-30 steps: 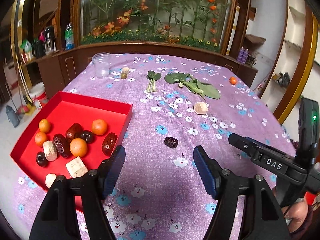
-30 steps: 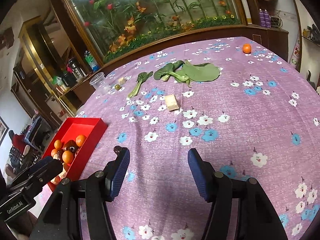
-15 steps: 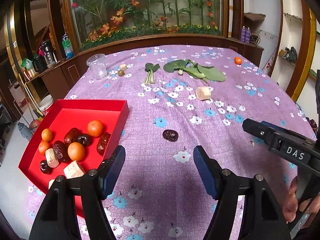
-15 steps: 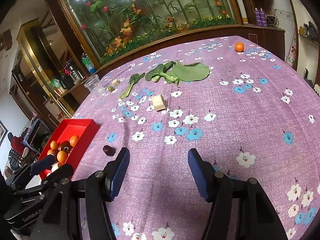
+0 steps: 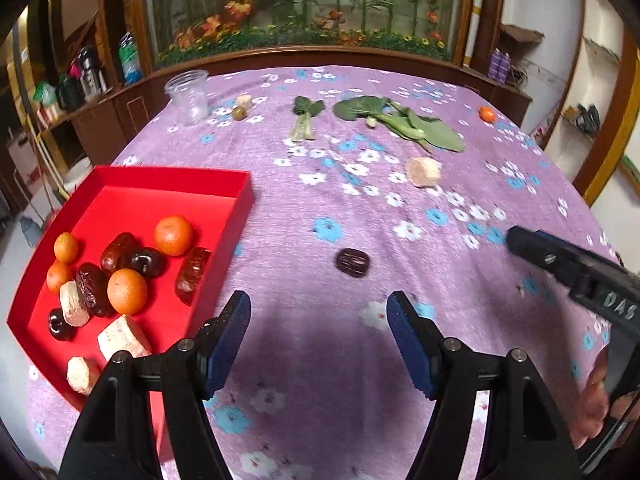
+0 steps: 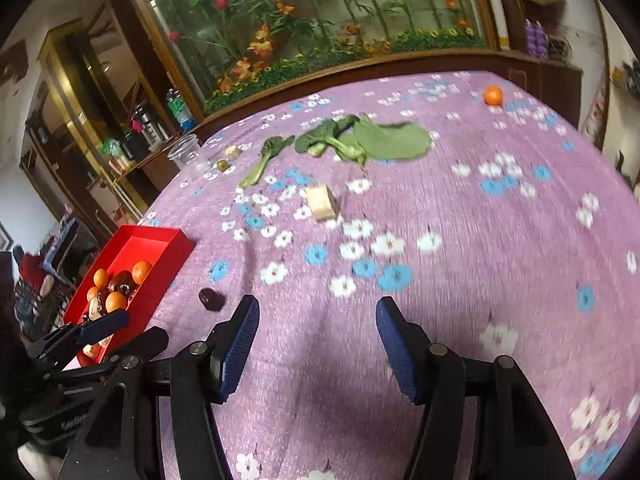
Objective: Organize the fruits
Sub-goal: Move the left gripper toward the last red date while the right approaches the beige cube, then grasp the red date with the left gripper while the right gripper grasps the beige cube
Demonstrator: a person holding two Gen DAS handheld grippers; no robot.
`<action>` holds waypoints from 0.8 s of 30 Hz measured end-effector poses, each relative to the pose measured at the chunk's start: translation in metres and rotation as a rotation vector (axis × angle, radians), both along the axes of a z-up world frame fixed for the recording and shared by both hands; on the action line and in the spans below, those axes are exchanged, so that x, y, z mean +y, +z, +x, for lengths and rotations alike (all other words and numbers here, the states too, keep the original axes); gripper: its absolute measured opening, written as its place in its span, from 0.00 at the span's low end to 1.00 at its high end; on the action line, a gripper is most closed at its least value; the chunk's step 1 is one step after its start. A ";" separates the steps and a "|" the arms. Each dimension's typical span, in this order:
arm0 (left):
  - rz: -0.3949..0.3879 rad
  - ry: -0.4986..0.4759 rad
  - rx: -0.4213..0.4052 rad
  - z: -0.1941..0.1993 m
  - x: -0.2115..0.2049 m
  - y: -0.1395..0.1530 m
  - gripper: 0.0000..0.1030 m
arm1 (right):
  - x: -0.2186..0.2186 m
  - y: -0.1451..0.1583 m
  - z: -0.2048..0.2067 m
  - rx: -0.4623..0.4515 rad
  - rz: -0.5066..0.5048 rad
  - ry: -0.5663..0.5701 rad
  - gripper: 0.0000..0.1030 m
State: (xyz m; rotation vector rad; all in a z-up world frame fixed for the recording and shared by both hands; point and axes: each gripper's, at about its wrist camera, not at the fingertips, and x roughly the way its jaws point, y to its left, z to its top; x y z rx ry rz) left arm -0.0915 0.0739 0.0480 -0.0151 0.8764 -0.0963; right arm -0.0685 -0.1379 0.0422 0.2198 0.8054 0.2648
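A red tray (image 5: 132,184) (image 6: 156,240) at the table's left holds several oranges, dark dates and pale chunks. A loose dark date (image 5: 352,263) (image 6: 211,299) lies on the purple cloth just ahead of my left gripper (image 5: 318,332), which is open and empty above the cloth. My right gripper (image 6: 316,332) is also open with nothing between its fingers; it shows at the right edge of the left wrist view (image 5: 514,240). A pale chunk (image 5: 423,171) (image 6: 322,202) sits mid-table. A small orange (image 5: 487,113) (image 6: 493,95) rests at the far right.
Green leafy vegetables (image 5: 400,122) (image 6: 360,142) lie across the far middle. A clear plastic cup (image 5: 188,96), a small green fruit (image 5: 239,112) and a pale piece (image 5: 244,101) stand at the far left. A wooden-framed planter backs the table. A hand (image 5: 596,408) holds the right gripper.
My left gripper has sunk and moved forward toward the loose date, which now looks nearer. In the right wrist view the date and tray have slid into sight at the left.
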 end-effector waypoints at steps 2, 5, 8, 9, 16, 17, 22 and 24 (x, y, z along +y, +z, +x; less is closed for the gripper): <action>-0.011 0.004 0.000 0.004 0.006 -0.003 0.68 | 0.003 0.006 0.010 -0.005 -0.038 0.019 0.68; -0.051 -0.020 0.018 0.011 0.009 -0.009 0.65 | 0.009 0.012 0.027 -0.015 -0.094 0.040 0.68; -0.090 -0.065 0.045 0.020 0.003 -0.015 0.53 | 0.017 0.014 0.043 -0.049 -0.137 0.068 0.68; -0.095 -0.077 0.052 0.023 0.000 -0.017 0.53 | 0.019 0.013 0.048 -0.057 -0.149 0.078 0.67; -0.130 -0.101 0.081 0.055 -0.010 -0.034 0.53 | 0.038 -0.007 0.092 -0.021 -0.212 0.105 0.51; -0.130 -0.099 0.080 0.058 -0.010 -0.036 0.53 | 0.040 -0.008 0.096 -0.017 -0.215 0.104 0.51; -0.115 -0.134 0.060 0.063 -0.017 -0.036 0.45 | 0.047 -0.021 0.123 0.020 -0.224 0.100 0.51; -0.069 -0.150 0.044 0.061 -0.024 -0.036 0.34 | 0.048 -0.023 0.127 0.026 -0.226 0.102 0.51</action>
